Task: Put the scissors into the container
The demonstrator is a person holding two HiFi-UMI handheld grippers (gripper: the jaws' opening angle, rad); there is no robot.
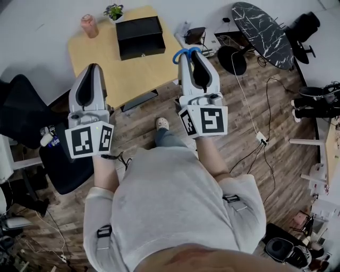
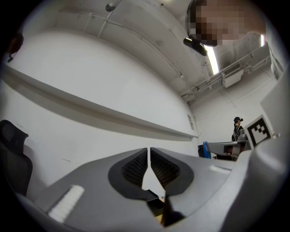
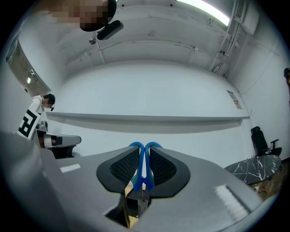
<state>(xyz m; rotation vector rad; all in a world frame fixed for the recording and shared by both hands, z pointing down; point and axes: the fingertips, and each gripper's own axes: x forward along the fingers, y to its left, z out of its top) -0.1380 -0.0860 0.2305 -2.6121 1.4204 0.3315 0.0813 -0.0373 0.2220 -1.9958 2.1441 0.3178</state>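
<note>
My right gripper [image 1: 189, 53] is shut on the blue-handled scissors [image 1: 185, 52], whose loops stick out past the jaw tips above the table's right edge. In the right gripper view the scissors [image 3: 144, 168] stand clamped between the pads, handles up, and the camera faces a white wall. A black rectangular container [image 1: 139, 36] sits on the light wooden table [image 1: 125, 69], to the left of the scissors. My left gripper [image 1: 93, 69] hangs over the table's left front corner, jaws together with nothing between them; the left gripper [image 2: 149, 154] points at a bare wall.
A pink cup [image 1: 89, 25] and a small potted plant [image 1: 113, 11] stand at the table's far edge. A black office chair [image 1: 32, 125] is at the left. A marble-topped round table [image 1: 263, 33] and cables [image 1: 249, 122] lie to the right on the wooden floor.
</note>
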